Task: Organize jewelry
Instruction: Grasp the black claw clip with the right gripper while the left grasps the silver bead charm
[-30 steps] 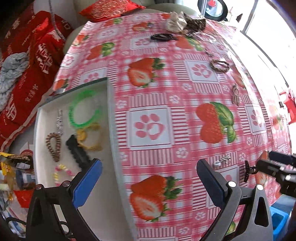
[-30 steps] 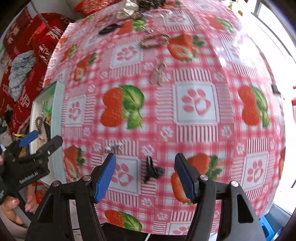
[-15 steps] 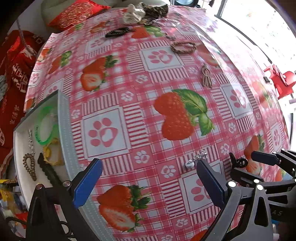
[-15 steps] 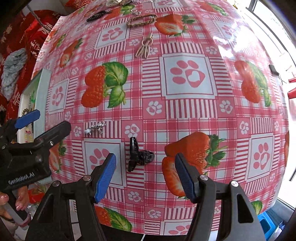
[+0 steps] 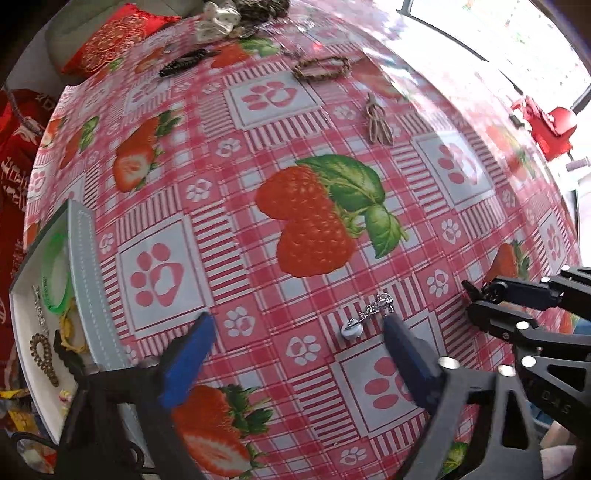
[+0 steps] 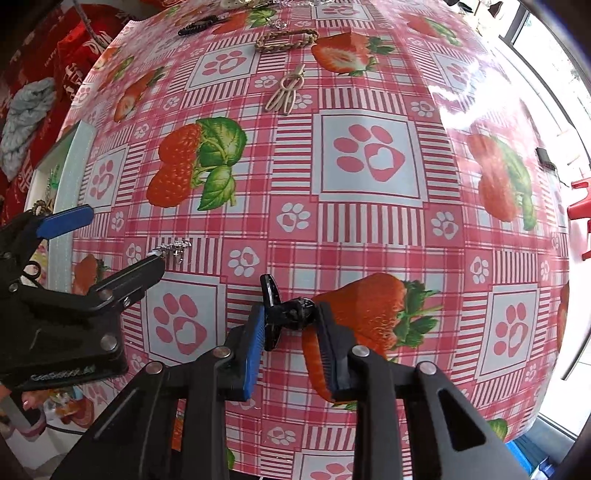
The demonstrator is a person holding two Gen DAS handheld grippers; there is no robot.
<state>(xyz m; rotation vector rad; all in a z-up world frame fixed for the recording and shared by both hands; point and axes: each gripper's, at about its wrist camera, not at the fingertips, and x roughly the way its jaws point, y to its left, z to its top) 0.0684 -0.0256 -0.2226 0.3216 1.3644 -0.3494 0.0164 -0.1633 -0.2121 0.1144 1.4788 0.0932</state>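
Note:
My right gripper [image 6: 290, 314] has its blue pads closed around a black hair claw clip [image 6: 280, 310] on the strawberry tablecloth; the clip also shows in the left wrist view [image 5: 476, 293]. My left gripper [image 5: 295, 332] is open, its right finger beside a small silver pearl brooch [image 5: 369, 312], which also shows in the right wrist view [image 6: 171, 248]. A white tray [image 5: 85, 280] at the left holds a green bangle [image 5: 55, 273], a yellow band, a brown coil tie and a black clip.
Farther back on the cloth lie a beige clip [image 5: 376, 122], a braided brown bracelet [image 5: 321, 68], a black hair clip [image 5: 184, 62] and scrunchies [image 5: 218, 18]. Red cushions sit beyond the left edge. A red stool [image 5: 550, 125] stands at the right.
My right gripper has moved forward and closed around the black claw clip. My left gripper has swung right, away from the tray, to the silver brooch.

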